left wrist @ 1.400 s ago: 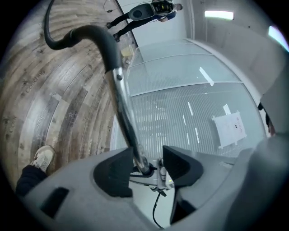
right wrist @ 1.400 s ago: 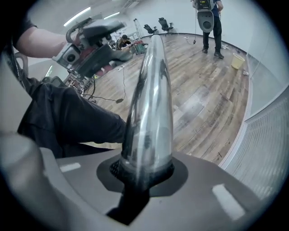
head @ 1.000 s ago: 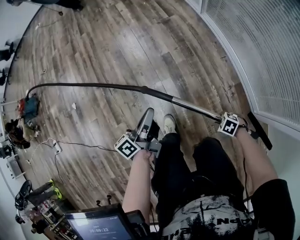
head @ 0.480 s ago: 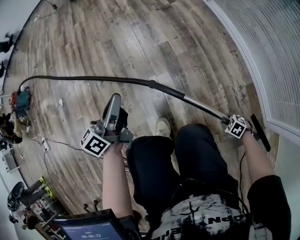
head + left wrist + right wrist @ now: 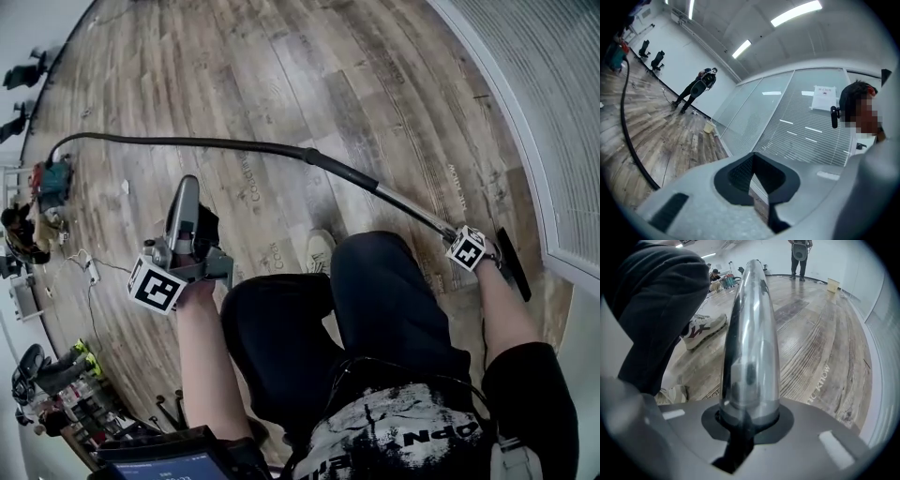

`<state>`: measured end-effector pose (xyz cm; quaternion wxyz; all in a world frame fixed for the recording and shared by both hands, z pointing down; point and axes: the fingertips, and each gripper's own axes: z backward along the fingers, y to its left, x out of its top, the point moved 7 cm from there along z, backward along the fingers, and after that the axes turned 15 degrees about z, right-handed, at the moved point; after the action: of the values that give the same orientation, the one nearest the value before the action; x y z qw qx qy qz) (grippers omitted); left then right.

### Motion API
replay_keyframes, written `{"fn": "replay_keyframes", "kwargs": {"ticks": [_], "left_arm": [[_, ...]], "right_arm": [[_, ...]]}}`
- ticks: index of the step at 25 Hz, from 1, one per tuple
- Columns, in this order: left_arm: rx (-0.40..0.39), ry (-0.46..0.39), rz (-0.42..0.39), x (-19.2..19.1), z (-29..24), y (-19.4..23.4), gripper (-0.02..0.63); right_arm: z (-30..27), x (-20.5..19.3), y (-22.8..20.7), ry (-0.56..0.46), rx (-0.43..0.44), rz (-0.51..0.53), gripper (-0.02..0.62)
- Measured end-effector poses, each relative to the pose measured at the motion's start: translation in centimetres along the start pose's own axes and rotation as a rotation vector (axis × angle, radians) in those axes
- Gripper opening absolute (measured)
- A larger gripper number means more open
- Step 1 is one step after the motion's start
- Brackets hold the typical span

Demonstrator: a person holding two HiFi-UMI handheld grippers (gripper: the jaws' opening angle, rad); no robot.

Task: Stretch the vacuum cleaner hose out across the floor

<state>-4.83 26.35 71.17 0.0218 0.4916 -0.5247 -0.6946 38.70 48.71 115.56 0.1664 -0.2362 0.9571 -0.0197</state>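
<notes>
Hose (image 5: 187,142) ran stretched toward the far left; our right gripper (image 5: 749,420), jaws just tightening, clamped its metal wand (image 5: 751,333); left gripper (image 5: 757,186) sat closed, empty. Next, we judged, lay the wand down.

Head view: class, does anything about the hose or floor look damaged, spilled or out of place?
Nothing looks damaged or spilled. The black hose curves smoothly, without kinks, from the machine at far left to the metal wand. Only strays: a small white scrap on the floor near it and a power strip with loose cable.
</notes>
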Motion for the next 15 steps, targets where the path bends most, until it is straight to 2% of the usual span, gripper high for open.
{"fn": "replay_keyframes", "kwargs": {"ticks": [4,8,11,15], "left_arm": [[0.027,0.019,-0.017,-2.0,0.2,0.4,0.000],[0.058,0.099,-0.082,-3.7,0.0,0.5,0.000],[0.136,0.192,-0.174,-4.9,-0.7,1.2,0.000],[0.252,0.374,-0.313,-7.0,-2.4,1.8,0.000]], "right_arm": [[-3.1,-1.4,-0.4,0.013,-0.004,0.017,0.055],[-3.6,-1.6,-0.7,0.034,-0.034,0.011,0.055],[-3.7,-1.5,-0.9,0.036,-0.035,0.010,0.055],[-3.9,-1.7,-0.5,0.045,-0.029,0.009,0.056]]}}
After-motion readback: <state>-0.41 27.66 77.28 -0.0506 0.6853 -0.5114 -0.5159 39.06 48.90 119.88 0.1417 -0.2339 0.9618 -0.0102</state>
